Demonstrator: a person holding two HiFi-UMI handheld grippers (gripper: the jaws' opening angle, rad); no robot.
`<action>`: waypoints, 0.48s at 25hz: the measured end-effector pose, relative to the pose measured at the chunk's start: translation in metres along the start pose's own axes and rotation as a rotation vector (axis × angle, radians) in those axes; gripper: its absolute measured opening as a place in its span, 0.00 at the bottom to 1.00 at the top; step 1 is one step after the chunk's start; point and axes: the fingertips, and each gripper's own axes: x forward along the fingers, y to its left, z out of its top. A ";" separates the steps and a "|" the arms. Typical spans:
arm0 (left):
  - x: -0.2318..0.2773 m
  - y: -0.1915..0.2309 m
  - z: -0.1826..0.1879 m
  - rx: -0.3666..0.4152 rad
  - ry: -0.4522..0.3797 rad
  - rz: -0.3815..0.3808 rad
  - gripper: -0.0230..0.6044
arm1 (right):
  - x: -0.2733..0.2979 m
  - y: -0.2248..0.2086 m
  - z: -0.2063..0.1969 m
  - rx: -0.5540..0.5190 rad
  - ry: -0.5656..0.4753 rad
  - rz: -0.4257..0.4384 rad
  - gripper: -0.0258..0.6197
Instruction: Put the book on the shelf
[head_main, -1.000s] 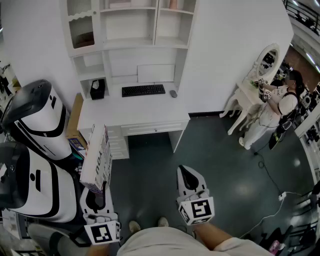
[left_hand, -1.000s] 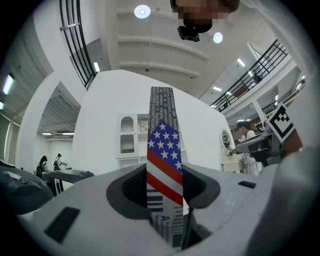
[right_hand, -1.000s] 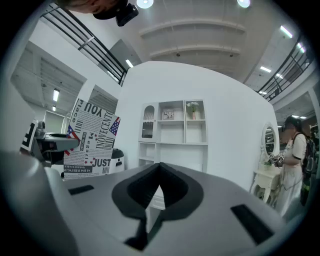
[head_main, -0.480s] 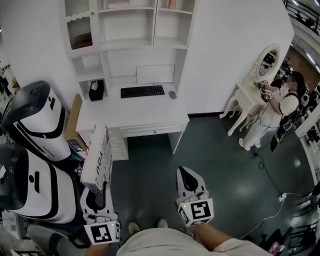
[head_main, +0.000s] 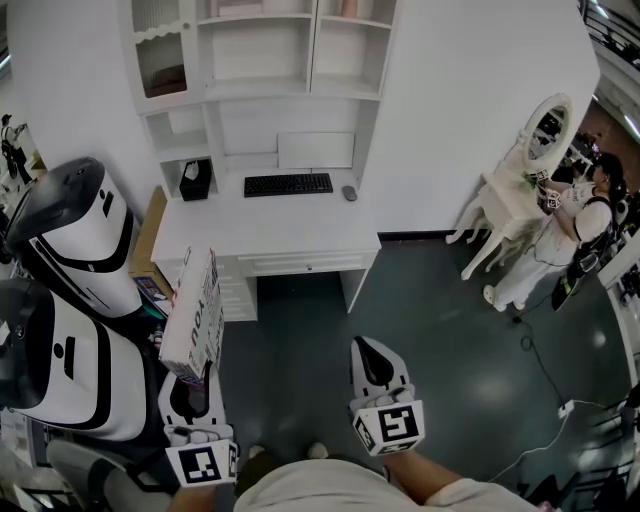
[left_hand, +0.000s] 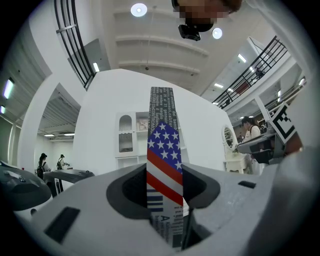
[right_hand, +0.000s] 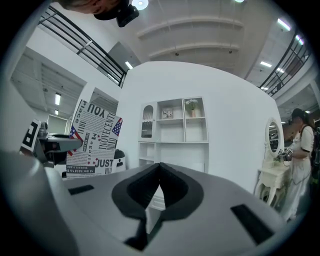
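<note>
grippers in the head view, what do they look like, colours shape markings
The left gripper and the right gripper match: white moulded shells that taper toward the tips, each with a black teardrop-shaped recess on top. At the rear of each sits a white cube printed with black square markers. No cables show on either.

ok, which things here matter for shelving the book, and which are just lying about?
For the job:
- book, clamped in the left gripper
- shelf above the desk
- right gripper, shut and empty

Lying about:
- keyboard, mouse and black box on the desk
- white pods at left
- dressing table and person at right
</note>
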 end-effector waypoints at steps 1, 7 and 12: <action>0.001 -0.004 0.001 0.001 0.000 0.005 0.28 | 0.001 -0.004 0.000 -0.001 0.000 0.006 0.04; 0.016 -0.017 -0.005 0.001 0.014 0.022 0.28 | 0.014 -0.017 -0.009 0.003 0.012 0.039 0.04; 0.043 -0.010 -0.013 -0.001 0.006 0.026 0.28 | 0.045 -0.022 -0.014 -0.001 0.013 0.045 0.04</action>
